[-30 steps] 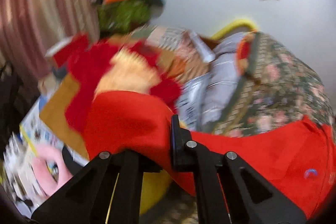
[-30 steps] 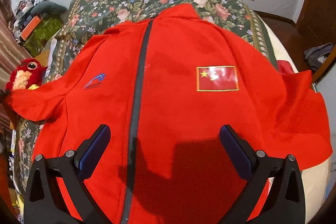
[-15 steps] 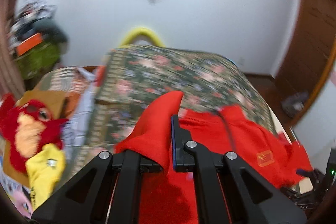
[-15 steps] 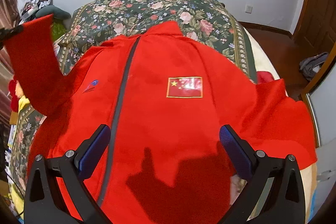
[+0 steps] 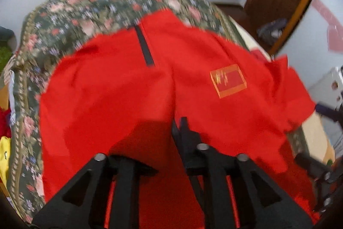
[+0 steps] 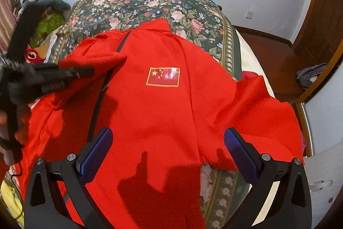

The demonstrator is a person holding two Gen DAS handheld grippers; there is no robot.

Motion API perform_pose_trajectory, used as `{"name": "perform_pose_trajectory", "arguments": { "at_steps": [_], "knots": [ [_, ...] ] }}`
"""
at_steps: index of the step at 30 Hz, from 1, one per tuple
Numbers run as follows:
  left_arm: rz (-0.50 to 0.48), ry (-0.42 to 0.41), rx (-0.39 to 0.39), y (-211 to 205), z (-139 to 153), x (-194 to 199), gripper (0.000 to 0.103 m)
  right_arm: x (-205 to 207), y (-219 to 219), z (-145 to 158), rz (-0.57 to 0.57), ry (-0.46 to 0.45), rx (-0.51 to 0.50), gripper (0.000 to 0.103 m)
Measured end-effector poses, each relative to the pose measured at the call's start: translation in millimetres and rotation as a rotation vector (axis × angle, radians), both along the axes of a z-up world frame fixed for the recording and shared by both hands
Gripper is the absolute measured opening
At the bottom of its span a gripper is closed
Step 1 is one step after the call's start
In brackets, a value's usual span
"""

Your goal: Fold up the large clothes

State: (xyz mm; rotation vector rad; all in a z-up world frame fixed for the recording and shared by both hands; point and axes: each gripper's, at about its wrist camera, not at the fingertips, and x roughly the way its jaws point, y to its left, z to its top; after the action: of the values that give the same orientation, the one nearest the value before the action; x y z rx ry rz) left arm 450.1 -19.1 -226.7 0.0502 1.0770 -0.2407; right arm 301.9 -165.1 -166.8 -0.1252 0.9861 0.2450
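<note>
Progress: early stage. The red jacket [image 6: 163, 104] lies front-up on the bed [image 6: 150, 3], collar toward the far end, zip [image 5: 144, 48] and flag patch [image 6: 163, 76] visible. The left sleeve [image 6: 94, 61] is lifted and lies partly across the chest, over the zip line; this first fold is in hand, not set down. The right sleeve [image 6: 272, 121] lies spread out toward the bed edge, unfolded. Judged outstanding: laying the left sleeve flat, folding the right sleeve in, then folding the body.

Left tool [image 6: 85, 72]: clenched on the left sleeve cloth, held above the jacket's chest and pointing inward across it; its own view shows red fabric pinched between closed jaws. That view is motion-blurred.

Right tool [image 6: 169, 153]: released, jaws wide apart, holding nothing. It hangs over the lower front of the jacket, fingers directed toward the collar, and casts a shadow on the cloth. Contact with the fabric cannot be determined.
</note>
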Motion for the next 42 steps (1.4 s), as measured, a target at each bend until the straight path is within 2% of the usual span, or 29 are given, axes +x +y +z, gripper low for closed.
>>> {"name": "perform_pose_trajectory", "arguments": {
  "at_steps": [1,3,4,8,9,12,13,17,21,27,33,39,40,42],
  "knots": [
    [-0.007,0.012,0.005,-1.9,-3.9,-5.0,0.04,-0.9,0.4,0.2,0.002,0.001,-0.008,0.103],
    [-0.015,0.014,0.009,-0.6,-5.1,-14.5,0.057,-3.6,2.1,1.2,0.01,0.0,-0.021,0.103],
    [-0.018,0.004,0.009,1.5,-3.5,-21.2,0.061,-4.4,3.8,1.7,0.013,0.0,-0.024,0.103],
    [-0.037,-0.013,0.023,17.6,9.5,-45.3,0.065,-6.2,18.3,6.5,0.038,-0.009,-0.03,0.103],
    [-0.034,-0.022,0.024,25.2,13.8,-51.1,0.069,-6.4,24.1,8.0,0.048,-0.013,-0.031,0.103],
    [0.023,-0.076,0.027,59.6,29.3,-68.7,0.084,-6.2,45.8,12.1,0.087,-0.031,-0.043,0.103],
    [0.058,-0.103,0.032,77.6,35.8,-76.2,0.086,-6.8,54.1,13.1,0.101,-0.039,-0.05,0.103],
    [0.152,-0.165,0.094,129.8,46.6,-88.9,0.086,-5.2,86.6,11.1,0.164,-0.05,-0.058,0.103],
    [0.245,-0.165,0.145,181.4,38.8,-102.9,0.086,0.3,128.0,0.9,0.241,-0.043,-0.077,0.103],
    [0.352,-0.115,0.108,244.9,11.2,-112.2,0.086,11.5,199.5,-29.6,0.359,-0.029,-0.154,0.102],
    [0.391,-0.059,0.045,269.2,-22.0,-100.7,0.086,16.3,249.6,-62.7,0.436,0.025,-0.195,0.1],
    [0.381,-0.026,0.026,269.0,-45.3,-76.2,0.086,26.9,273.8,-93.6,0.457,0.087,-0.206,0.083],
    [0.381,-0.019,0.033,268.1,-49.3,-72.5,0.086,27.7,275.2,-96.9,0.455,0.073,-0.223,0.081],
    [0.386,-0.002,0.036,267.8,-56.4,-67.3,0.086,25.6,277.8,-99.9,0.457,0.034,-0.253,0.068]
  ]
}}
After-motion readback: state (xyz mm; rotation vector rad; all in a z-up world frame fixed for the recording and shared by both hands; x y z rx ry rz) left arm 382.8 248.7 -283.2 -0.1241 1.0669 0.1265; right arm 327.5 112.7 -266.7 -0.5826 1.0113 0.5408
